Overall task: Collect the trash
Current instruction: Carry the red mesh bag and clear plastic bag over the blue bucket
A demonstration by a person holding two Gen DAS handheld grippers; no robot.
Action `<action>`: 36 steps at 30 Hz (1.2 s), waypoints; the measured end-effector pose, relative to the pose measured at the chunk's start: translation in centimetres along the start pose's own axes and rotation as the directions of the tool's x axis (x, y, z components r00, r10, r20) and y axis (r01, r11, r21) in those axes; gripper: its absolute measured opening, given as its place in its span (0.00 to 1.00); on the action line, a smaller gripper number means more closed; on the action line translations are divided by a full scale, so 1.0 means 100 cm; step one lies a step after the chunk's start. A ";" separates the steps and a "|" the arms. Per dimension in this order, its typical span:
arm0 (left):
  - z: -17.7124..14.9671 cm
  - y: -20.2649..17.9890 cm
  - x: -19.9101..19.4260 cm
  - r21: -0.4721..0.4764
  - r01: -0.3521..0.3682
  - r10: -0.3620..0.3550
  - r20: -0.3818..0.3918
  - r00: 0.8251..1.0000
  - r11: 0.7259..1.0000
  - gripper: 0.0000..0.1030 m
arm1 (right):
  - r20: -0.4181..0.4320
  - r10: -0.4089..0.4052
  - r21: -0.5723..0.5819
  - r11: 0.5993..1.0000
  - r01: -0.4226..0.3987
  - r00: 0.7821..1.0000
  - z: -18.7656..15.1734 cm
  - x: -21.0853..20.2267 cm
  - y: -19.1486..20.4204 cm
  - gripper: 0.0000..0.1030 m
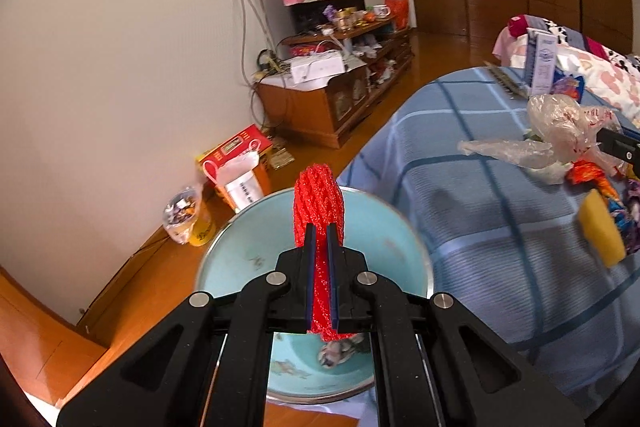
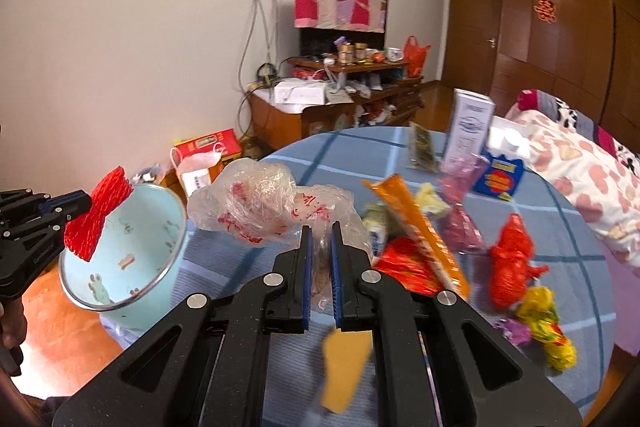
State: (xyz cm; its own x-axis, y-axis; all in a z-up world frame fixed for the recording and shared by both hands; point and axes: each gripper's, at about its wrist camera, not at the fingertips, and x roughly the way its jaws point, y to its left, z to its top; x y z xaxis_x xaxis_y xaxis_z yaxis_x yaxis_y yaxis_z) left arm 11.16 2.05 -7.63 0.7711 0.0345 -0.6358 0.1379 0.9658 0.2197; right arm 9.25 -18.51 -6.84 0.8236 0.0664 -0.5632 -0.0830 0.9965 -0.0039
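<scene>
My left gripper (image 1: pixel 320 233) is shut on a red foam net sleeve (image 1: pixel 318 205) and holds it over the light blue enamel basin (image 1: pixel 384 227). In the right wrist view the same sleeve (image 2: pixel 98 213) hangs at the basin's rim (image 2: pixel 120 303). My right gripper (image 2: pixel 320 237) is shut on a crumpled clear plastic bag with red print (image 2: pixel 260 203), lifted above the blue checked table (image 2: pixel 248 267). A yellow sponge piece (image 2: pixel 346 367) is blurred in mid-air below the right gripper; it also shows in the left wrist view (image 1: pixel 602 229).
Wrappers lie on the table: an orange packet (image 2: pixel 416 227), red bags (image 2: pixel 512 263), yellow wrappers (image 2: pixel 548 327), a blue pack (image 2: pixel 498 179), a white carton (image 2: pixel 468 127). A bed with a pink quilt (image 2: pixel 580 167) is on the right. A wooden TV cabinet (image 2: pixel 320 107) stands by the wall.
</scene>
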 end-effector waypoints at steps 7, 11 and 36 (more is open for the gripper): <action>-0.010 0.021 0.008 -0.026 -0.026 0.025 -0.025 0.999 0.999 0.05 | -0.030 0.033 -0.045 0.998 -0.035 0.999 0.005 0.020 0.028 0.09; -0.016 0.033 0.012 -0.039 -0.038 0.037 -0.036 0.999 0.999 0.05 | -0.041 0.051 -0.067 0.996 -0.054 0.998 0.007 0.029 0.043 0.09; -0.027 0.063 0.028 -0.094 -0.080 0.072 -0.085 0.994 0.992 0.05 | -0.097 0.111 -0.176 0.976 -0.126 0.989 0.011 0.059 0.110 0.09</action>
State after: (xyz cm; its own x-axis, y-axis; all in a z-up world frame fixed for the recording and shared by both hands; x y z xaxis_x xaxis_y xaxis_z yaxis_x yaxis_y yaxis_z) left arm 12.52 8.91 -9.97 0.7237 0.1257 -0.6786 0.0169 0.9798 0.1994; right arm 13.84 -7.11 -9.26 0.7512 0.1712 -0.6375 -0.2837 0.9558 -0.0776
